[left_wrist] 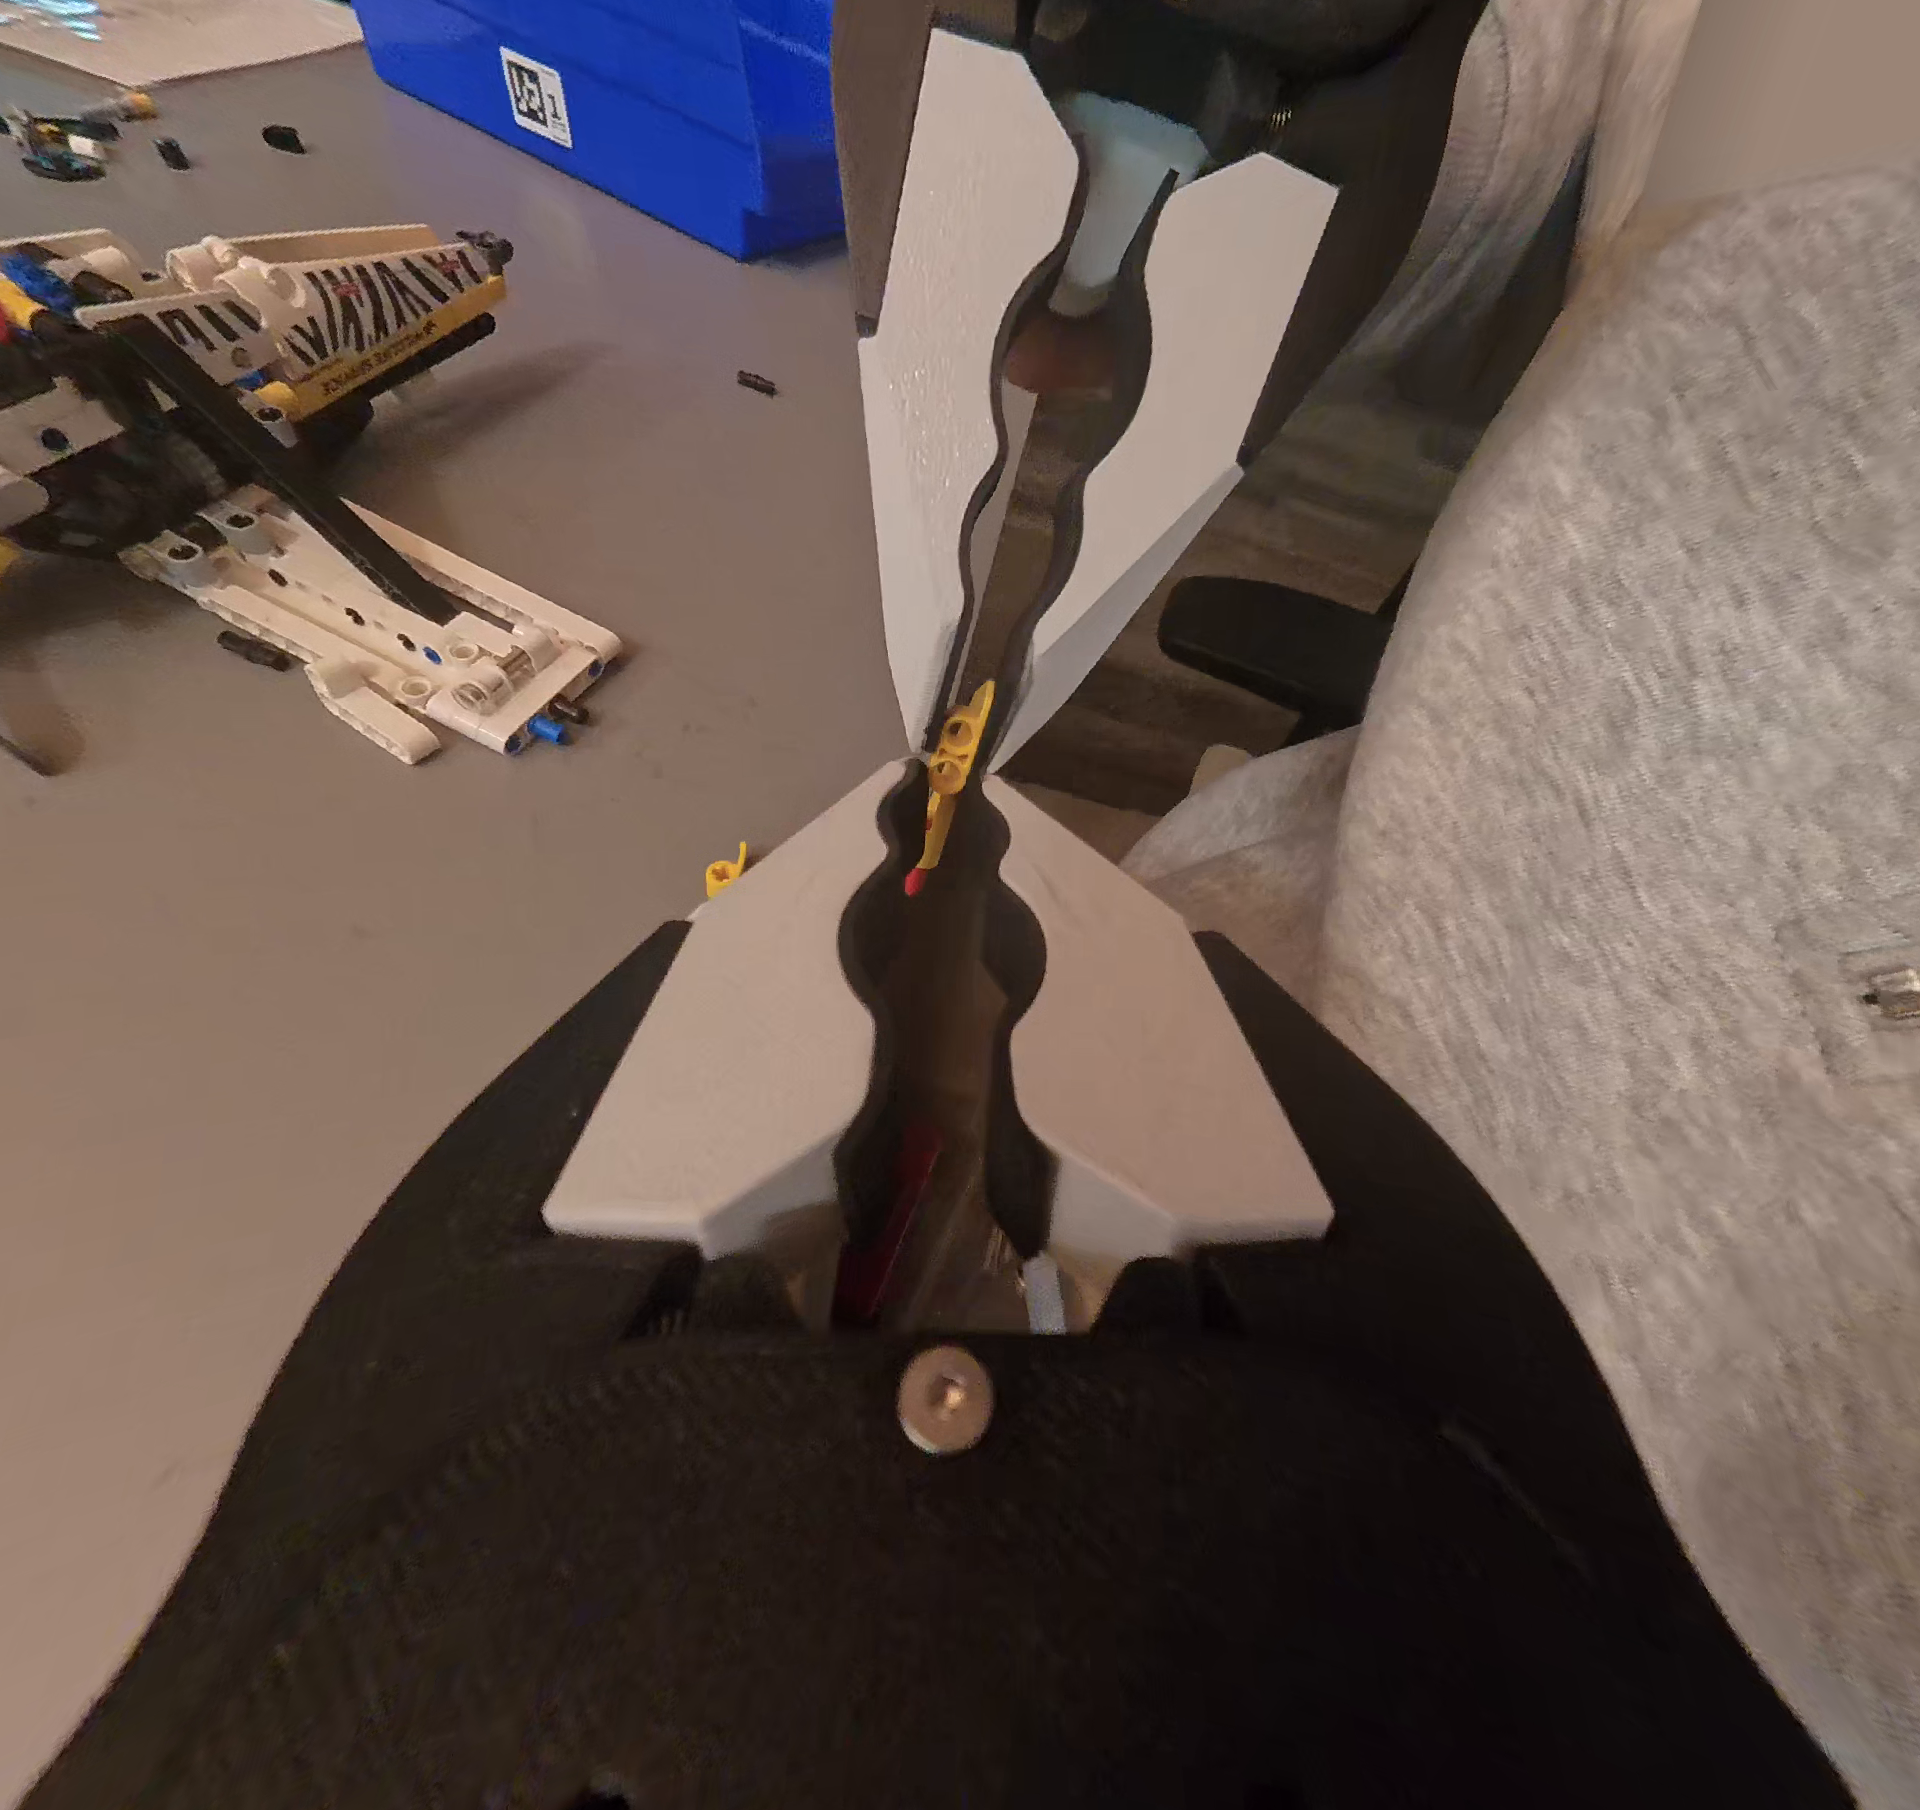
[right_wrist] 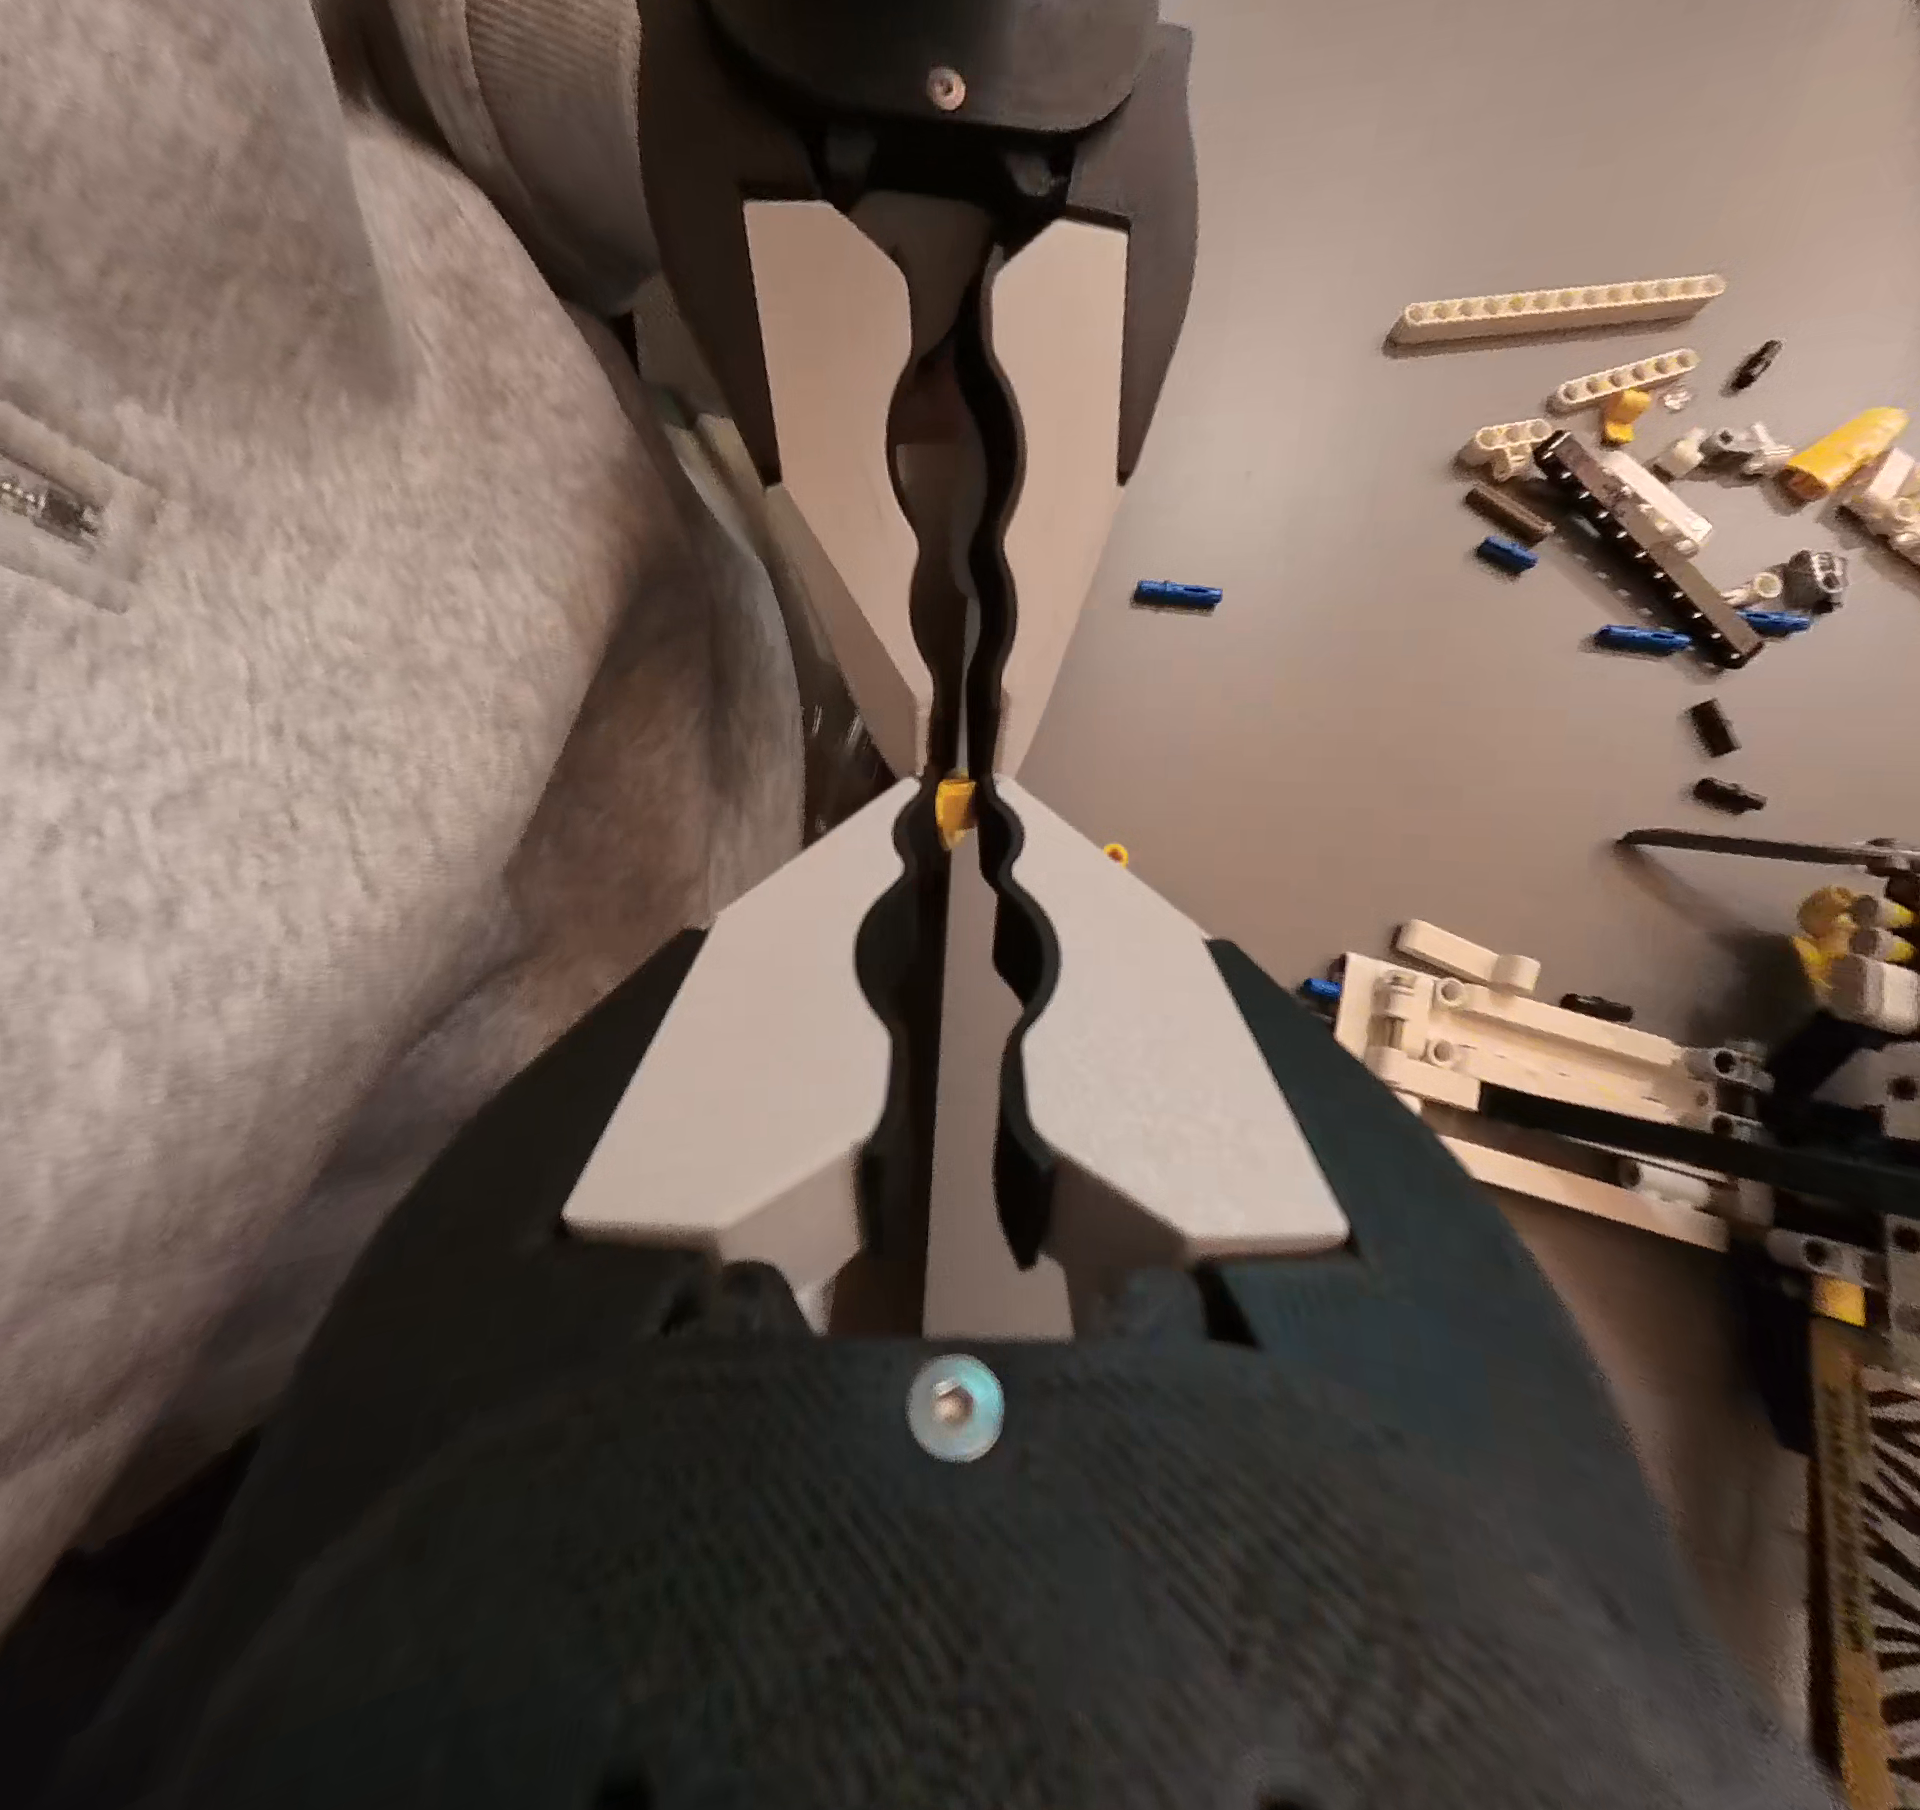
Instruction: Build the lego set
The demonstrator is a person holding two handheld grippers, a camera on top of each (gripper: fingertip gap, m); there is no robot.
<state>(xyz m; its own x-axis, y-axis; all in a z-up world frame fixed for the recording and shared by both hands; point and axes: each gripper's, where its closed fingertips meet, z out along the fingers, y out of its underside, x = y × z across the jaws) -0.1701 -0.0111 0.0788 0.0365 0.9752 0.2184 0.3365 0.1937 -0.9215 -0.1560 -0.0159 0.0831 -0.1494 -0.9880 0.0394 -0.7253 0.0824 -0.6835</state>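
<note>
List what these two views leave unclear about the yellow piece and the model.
- Yellow piece: both views; the left hand-held gripper and right hand-held gripper cover most of it, so its full shape is unknown.
- Red part: left wrist view; too small to identify.
- Lego model: cut off by frame edges in both views.

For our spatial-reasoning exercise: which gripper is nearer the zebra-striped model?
Right. The right gripper runs alongside the model; the left gripper meets it tip to tip on the yellow piece and extends away, beside the loose parts.
</note>
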